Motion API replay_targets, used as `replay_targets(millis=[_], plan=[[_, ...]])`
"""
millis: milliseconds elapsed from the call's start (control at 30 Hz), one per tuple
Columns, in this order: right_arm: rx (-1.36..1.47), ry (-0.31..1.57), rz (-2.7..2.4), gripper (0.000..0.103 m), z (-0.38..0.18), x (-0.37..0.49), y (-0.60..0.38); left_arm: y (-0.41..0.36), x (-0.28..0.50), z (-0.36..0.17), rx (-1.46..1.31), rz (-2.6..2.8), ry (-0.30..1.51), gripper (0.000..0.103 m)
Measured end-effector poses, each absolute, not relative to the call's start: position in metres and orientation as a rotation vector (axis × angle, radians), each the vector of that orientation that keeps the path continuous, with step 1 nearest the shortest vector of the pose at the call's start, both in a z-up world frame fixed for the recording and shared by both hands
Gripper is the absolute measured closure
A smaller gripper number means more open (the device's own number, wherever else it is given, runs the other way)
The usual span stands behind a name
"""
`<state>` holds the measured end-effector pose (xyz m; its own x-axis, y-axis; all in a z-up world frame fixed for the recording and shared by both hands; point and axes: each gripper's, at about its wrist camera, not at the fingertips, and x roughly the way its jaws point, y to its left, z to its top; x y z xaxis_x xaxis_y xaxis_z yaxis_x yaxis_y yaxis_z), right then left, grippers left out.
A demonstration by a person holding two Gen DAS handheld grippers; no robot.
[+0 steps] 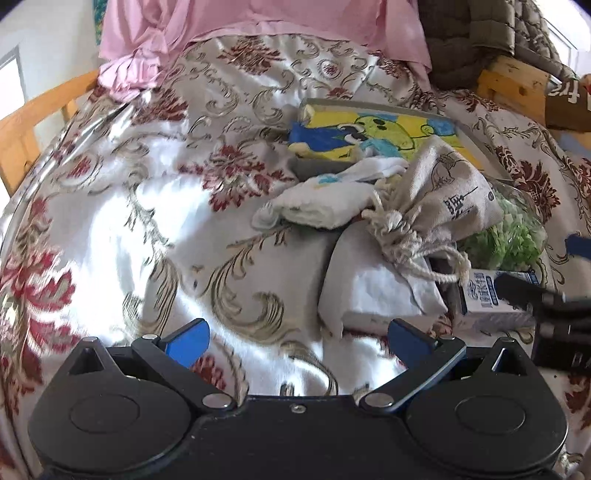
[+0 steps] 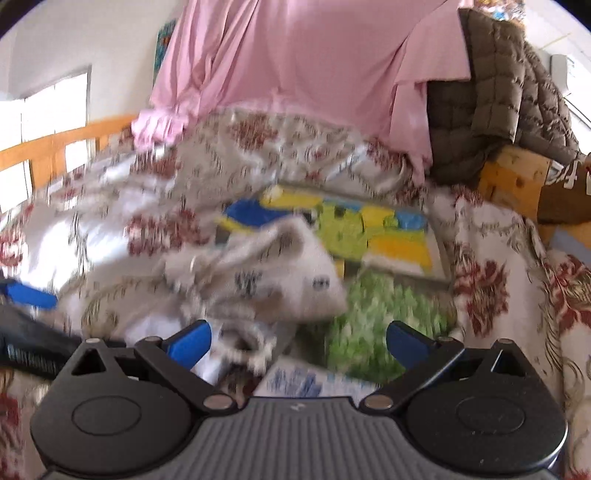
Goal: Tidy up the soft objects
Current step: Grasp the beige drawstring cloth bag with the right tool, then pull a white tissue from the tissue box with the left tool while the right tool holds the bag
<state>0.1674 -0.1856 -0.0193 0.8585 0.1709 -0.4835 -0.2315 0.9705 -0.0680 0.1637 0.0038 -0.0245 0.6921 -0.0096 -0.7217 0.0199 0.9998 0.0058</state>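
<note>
A beige drawstring pouch (image 1: 439, 192) lies on a pile on the floral bedspread (image 1: 147, 206), with white socks (image 1: 325, 199), a white folded cloth (image 1: 373, 288), a bag of green pieces (image 1: 513, 236) and a small carton (image 1: 491, 299) around it. My left gripper (image 1: 299, 341) is open and empty, just short of the white cloth. The right gripper's body shows at the left wrist view's right edge (image 1: 554, 314). In the blurred right wrist view, my right gripper (image 2: 299, 343) is open and empty over the pouch (image 2: 280, 273) and green bag (image 2: 384, 317).
A yellow and blue cartoon picture (image 1: 380, 129) lies behind the pile. A pink cloth (image 1: 258, 22) and a brown quilted jacket (image 2: 495, 96) hang at the back. Wooden bed rails (image 1: 37, 122) run along the left, and a wooden post (image 1: 513, 81) stands at the right.
</note>
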Motion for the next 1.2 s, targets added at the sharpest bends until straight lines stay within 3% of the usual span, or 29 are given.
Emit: replay_targets(millis=[233, 500, 700, 900, 1167, 1200], plan=[[-0.019, 0.403, 0.232, 0.0, -0.017, 0.204, -0.198, 0.0, 0.187, -0.028, 0.029, -0.096, 0.769, 0.001], [-0.021, 0.448, 0.277, 0.0, -0.03, 0.237, -0.19, -0.003, 0.206, -0.04, 0.02, -0.183, 0.778, 0.001], [0.006, 0.48, 0.329, 0.001, -0.037, 0.242, -0.187, -0.007, 0.212, -0.048, 0.034, -0.23, 0.8, 0.01], [-0.034, 0.474, 0.343, 0.014, -0.035, 0.235, -0.182, -0.003, 0.213, -0.046, -0.023, -0.262, 0.813, 0.027], [-0.083, 0.456, 0.369, 0.027, -0.026, 0.223, -0.172, -0.005, 0.21, -0.042, -0.053, -0.306, 0.812, 0.063], [-0.083, 0.456, 0.377, 0.03, -0.026, 0.222, -0.171, -0.005, 0.209, -0.041, -0.054, -0.306, 0.811, 0.063]])
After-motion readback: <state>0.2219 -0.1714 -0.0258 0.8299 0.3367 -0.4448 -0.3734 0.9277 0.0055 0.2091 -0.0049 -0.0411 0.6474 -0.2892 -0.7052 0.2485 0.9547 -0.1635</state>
